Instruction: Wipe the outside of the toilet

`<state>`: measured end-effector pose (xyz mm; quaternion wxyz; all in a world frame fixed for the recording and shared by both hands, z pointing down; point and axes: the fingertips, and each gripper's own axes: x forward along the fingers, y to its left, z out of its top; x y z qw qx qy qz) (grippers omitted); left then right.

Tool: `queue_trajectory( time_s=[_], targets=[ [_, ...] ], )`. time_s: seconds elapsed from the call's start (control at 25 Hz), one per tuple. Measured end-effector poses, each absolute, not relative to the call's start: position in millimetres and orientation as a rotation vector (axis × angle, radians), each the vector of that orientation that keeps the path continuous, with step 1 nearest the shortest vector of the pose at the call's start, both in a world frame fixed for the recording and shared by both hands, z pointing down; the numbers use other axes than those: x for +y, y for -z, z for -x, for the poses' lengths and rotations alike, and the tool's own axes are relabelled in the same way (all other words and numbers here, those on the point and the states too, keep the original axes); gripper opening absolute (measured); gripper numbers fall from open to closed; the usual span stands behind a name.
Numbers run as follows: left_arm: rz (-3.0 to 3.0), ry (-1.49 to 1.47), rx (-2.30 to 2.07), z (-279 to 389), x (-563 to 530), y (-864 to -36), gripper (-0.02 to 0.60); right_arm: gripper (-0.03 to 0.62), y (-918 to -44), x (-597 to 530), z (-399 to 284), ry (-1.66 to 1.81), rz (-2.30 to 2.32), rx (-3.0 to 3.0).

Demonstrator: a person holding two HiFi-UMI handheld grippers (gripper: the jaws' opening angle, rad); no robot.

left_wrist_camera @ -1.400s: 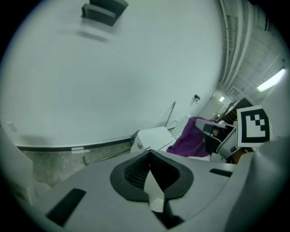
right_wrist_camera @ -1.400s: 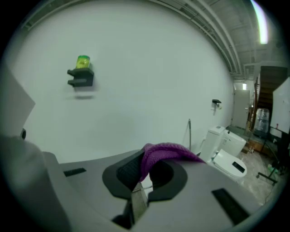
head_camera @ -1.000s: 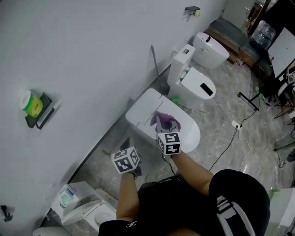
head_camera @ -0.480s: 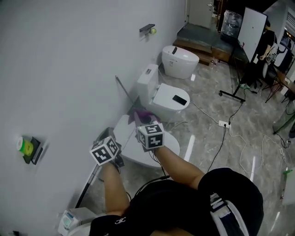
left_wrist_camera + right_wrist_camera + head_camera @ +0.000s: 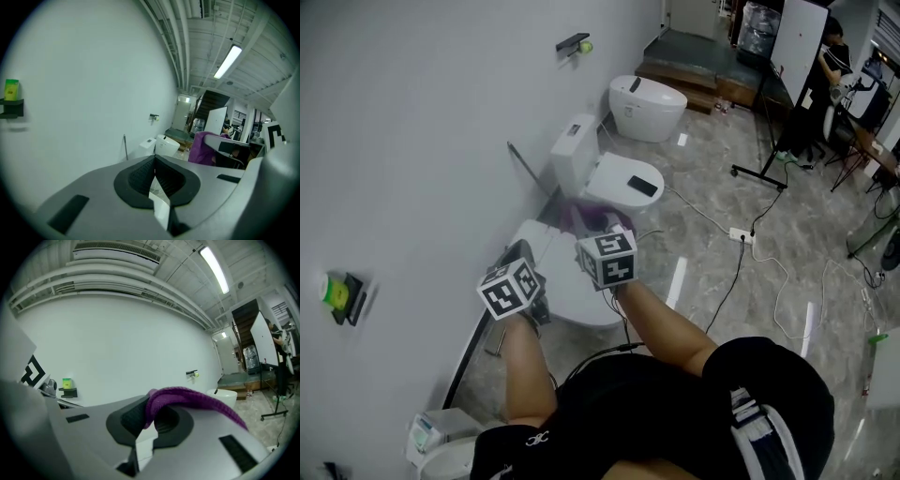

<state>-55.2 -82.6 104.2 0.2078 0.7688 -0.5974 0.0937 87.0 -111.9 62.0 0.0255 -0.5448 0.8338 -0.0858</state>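
A white toilet (image 5: 546,281) stands against the wall in the head view, right below both grippers. My right gripper (image 5: 598,231) is shut on a purple cloth (image 5: 584,218) and holds it over the toilet's far end. In the right gripper view the cloth (image 5: 187,397) drapes out of the closed right gripper (image 5: 151,421). My left gripper (image 5: 521,258) hovers beside it on the wall side. Seen in its own view, the left gripper (image 5: 154,177) has its pads together with nothing between them. The purple cloth (image 5: 205,148) shows at the right there.
Two more white toilets (image 5: 614,178) (image 5: 647,94) line the wall beyond. A small shelf with a green item (image 5: 337,293) hangs on the wall at the left. Cables and a power strip (image 5: 741,236) lie on the marble floor. A stand (image 5: 759,173) and a person (image 5: 827,56) are far right.
The cloth was pressed on the toilet lid one second ago; the right gripper has since carried it toward the far end. The left gripper came up beside it, and the head view swung.
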Motion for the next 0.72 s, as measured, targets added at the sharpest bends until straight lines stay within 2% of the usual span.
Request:
queue_trajectory(
  time_s=[0.24, 0.72],
  targets=[
    [-2.128, -0.288, -1.661, 36, -67, -115, 0.009, 0.028, -69, -102, -101, 0.301, 1.649, 2.600],
    [-2.095, -0.305, -1.700, 64, -52, -122, 0.009, 0.028, -64, -93, -56, 0.276, 1.516, 2.676]
  ],
)
